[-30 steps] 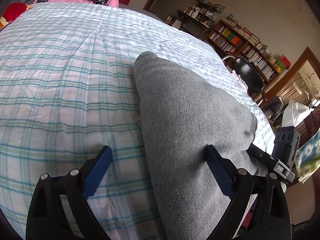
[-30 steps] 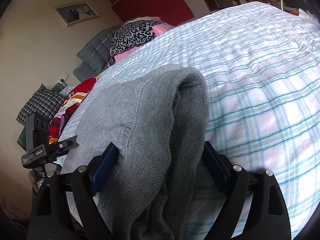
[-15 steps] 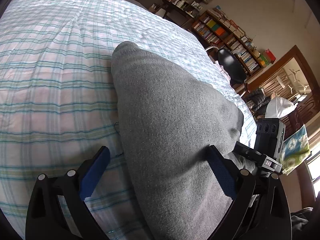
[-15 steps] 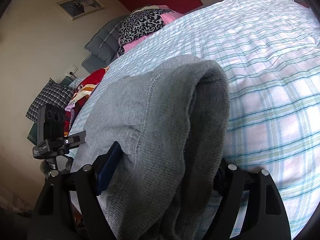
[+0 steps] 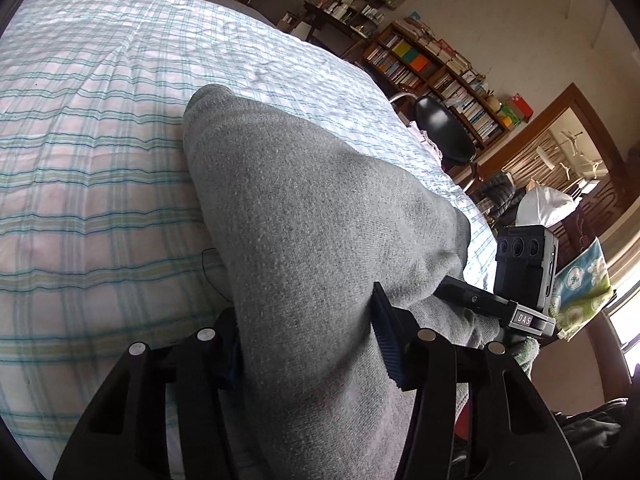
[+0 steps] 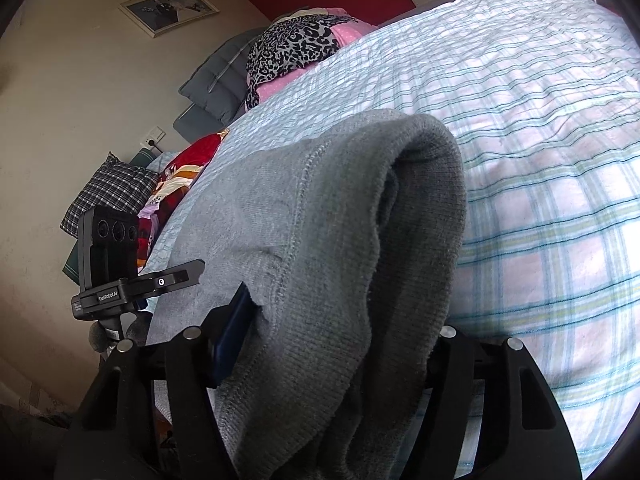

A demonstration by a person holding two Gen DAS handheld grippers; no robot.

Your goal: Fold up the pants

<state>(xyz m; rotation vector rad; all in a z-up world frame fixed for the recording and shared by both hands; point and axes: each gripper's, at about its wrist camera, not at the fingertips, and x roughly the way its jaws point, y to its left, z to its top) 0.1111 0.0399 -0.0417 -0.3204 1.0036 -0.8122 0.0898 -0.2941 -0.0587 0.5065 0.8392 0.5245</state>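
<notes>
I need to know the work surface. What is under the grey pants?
The grey pants lie on a plaid bedsheet, which shows all around them. Whatever sits directly beneath the folded cloth is covered.

Pants [image 5: 320, 220]: grey knit cloth, matt, fuzzy. Bed sheet [image 5: 100, 140]: crinkled plaid cotton-like cloth. Fingers [image 5: 386, 336]: ridged blue pads.

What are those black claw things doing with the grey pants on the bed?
A person is folding grey pants on a bed with a plaid sheet, using a gripper in each hand. The left gripper is closing its jaws on one end of the pants. The right gripper is closing on the other end, where the knit cloth bunches up between its fingers. No fold has been made yet.
</notes>
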